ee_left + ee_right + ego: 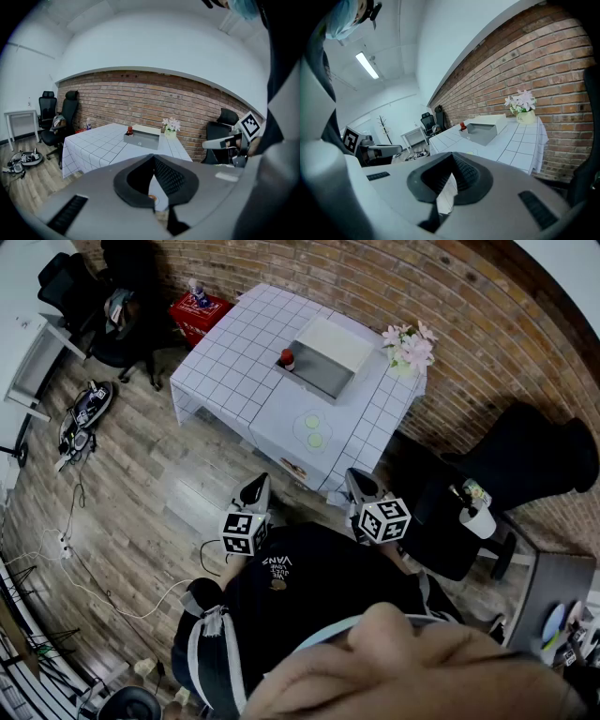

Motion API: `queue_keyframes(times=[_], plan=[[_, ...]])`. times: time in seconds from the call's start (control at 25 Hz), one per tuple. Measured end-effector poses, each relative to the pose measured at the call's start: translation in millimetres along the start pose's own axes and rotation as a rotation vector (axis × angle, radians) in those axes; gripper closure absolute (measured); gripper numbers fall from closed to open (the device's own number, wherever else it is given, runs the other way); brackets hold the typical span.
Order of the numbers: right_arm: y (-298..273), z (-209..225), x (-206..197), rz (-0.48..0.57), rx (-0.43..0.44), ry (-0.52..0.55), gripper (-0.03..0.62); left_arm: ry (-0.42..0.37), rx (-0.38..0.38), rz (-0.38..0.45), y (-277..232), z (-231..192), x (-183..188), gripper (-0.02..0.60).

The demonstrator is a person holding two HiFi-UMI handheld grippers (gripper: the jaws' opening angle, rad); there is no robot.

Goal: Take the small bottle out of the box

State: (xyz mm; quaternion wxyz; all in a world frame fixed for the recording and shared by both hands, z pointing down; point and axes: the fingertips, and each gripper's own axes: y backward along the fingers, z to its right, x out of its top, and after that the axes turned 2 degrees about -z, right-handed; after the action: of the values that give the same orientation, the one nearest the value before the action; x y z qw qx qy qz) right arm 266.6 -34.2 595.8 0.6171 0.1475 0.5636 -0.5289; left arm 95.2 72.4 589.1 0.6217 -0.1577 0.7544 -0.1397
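The small bottle (288,359) with a red cap stands at the left end of the grey open box (323,360) on the white checked table (234,362); whether it is inside or just beside the box I cannot tell. Both show far ahead in the left gripper view, bottle (129,131) and box (143,137), and in the right gripper view, bottle (462,126) and box (485,129). My left gripper (255,487) and right gripper (359,486) are held close to the person's body, well short of the table. Each has its jaws together with nothing between them.
A pot of pink flowers (408,346) stands at the table's far right corner. Two green discs (314,430) lie near its front edge. A red crate (199,310) and office chairs (122,329) stand at the left, a black armchair (525,460) at the right. Cables (70,521) cross the wooden floor.
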Motion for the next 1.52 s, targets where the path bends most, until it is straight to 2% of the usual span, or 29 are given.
queue_keyframes(times=[0.28, 0.4, 0.56, 0.8, 1.12, 1.52], plan=[[10.0, 3.5, -8.1, -0.004, -0.01, -0.001, 0.592, -0.048, 0.01, 0.002, 3.0, 8.9, 1.0, 0.571], [10.7, 2.8, -8.6, 0.006, -0.009, -0.015, 0.591, -0.043, 0.012, -0.002, 2.8, 8.5, -1.0, 0.571], [9.7, 2.3, -5.6, 0.054, 0.027, -0.097, 0.591, -0.038, 0.013, -0.003, 0.5, 7.2, -1.6, 0.571], [-1.3, 7.6, -4.5, 0.047, -0.008, -0.105, 0.591, -0.029, 0.008, 0.009, -8.9, -4.8, 3.9, 0.571], [-33.0, 12.9, 15.4, 0.066, -0.076, -0.132, 0.591, -0.041, -0.04, 0.012, -40.7, -44.1, 27.6, 0.571], [-96.9, 3.6, 48.6, 0.114, -0.197, -0.181, 0.591, -0.115, -0.153, 0.022, -84.1, -116.3, 73.7, 0.571]])
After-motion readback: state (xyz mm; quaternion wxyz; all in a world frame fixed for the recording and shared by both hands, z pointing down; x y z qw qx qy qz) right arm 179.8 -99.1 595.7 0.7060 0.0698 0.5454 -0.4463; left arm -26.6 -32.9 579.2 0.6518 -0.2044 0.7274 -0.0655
